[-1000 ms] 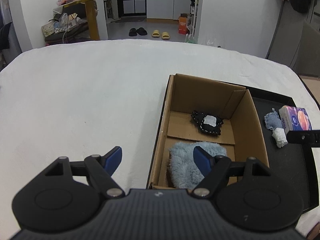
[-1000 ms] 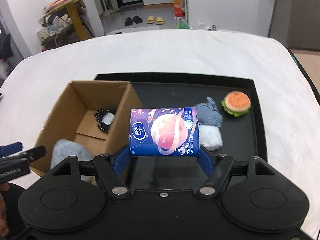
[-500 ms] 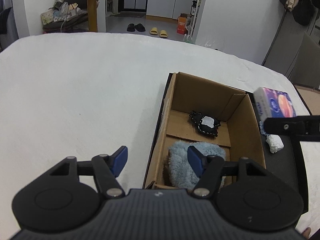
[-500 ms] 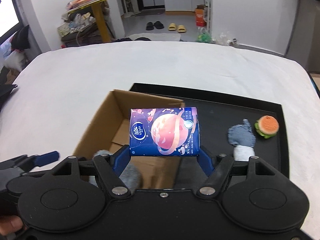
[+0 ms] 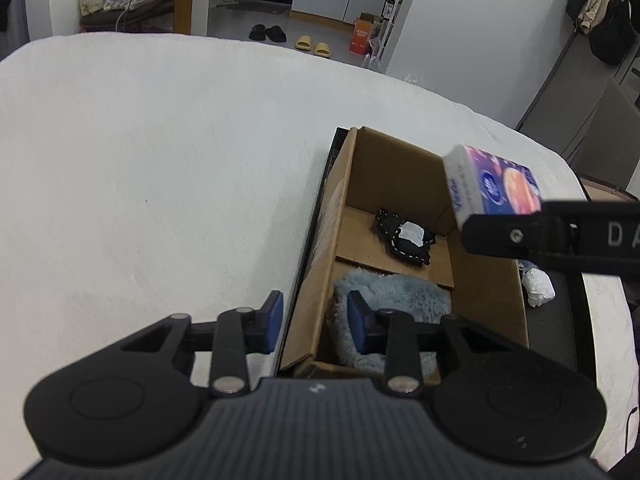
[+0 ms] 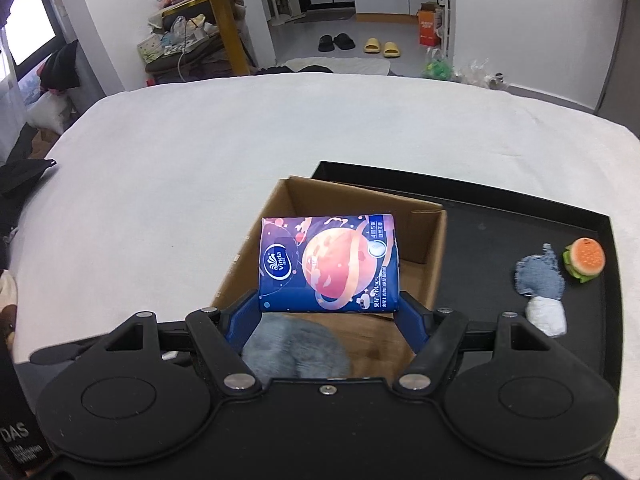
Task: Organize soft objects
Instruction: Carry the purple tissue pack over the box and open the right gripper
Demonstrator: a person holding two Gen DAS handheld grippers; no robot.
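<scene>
Cardboard is where the sorting ends up: the open box stands at the left end of a black tray on the white-covered table. Two soft things already lie inside, a fluffy blue cloth at the near end and a small black pouch farther back.

A tissue pack is on its way. The right gripper pinches it by its two short ends, so the pack's long axis runs straight across from pad to pad. The printed planet face is turned up and back toward the wrist, and the pack hangs over the box, not yet inside.

The left gripper straddles the box's left wall low down. Its jaws are closing, one pad outside and one inside by the cloth, and neither pad presses the cardboard yet.

Left on the tray are a grey-blue plush, a white bundle touching it, and a burger toy just beside it. I judge the job roughly half done.
</scene>
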